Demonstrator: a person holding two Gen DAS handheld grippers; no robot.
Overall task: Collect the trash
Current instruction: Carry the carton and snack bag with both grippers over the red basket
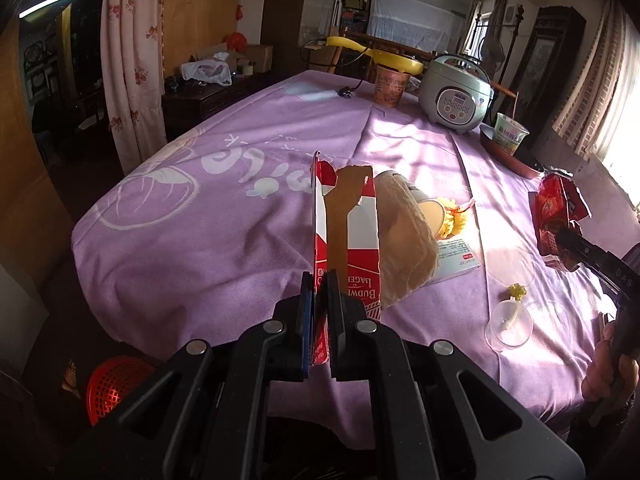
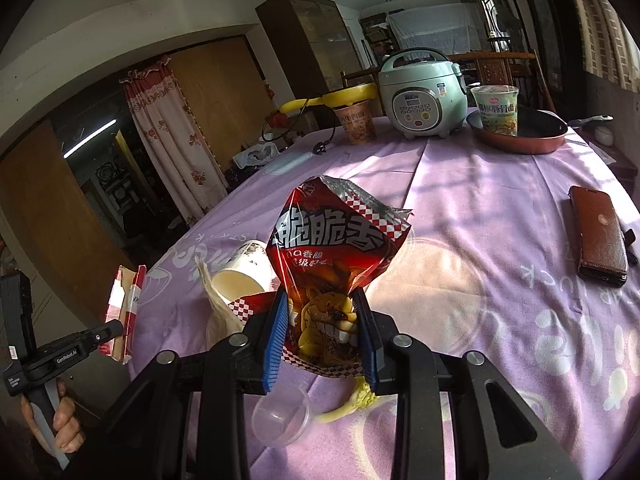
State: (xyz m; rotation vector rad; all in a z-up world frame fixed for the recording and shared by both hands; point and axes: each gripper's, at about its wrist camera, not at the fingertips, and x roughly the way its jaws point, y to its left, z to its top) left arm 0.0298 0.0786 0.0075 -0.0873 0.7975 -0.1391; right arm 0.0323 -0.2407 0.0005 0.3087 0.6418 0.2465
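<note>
Both pieces of trash are already up off the table: the torn red beer carton [image 1: 348, 248] is pinched edge-on between the closed jaws of the left gripper [image 1: 319, 280], and the red snack bag [image 2: 332, 276] is clamped around its middle by the right gripper [image 2: 322, 336], mouth flopping open at the top.

So my guess is the step in hand is the carry to a bin. There's a red mesh basket [image 1: 116, 388] on the floor just off the near-left edge of the table, which looks like the obvious drop spot, though I can't tell if it really is the trash bin.

Tips for doing it well:
- Keep both grips tight. The carton is held only by a thin flap, so don't swing it fast or it may twist out.
- Keep the snack bag roughly upright. With that open mouth, anything left inside could spill onto the purple tablecloth [image 1: 200, 232].
- Lift clear before moving sideways. A tipped paper cup [image 2: 244, 276] with a crumpled napkin [image 2: 218, 304] sits right beside the load, and a clear plastic cup [image 2: 282, 416] and a yellow scrap [image 2: 352, 404] lie under the right gripper, all easy to knock.
- Those bits still need collecting, so the job is far from finished.
</note>
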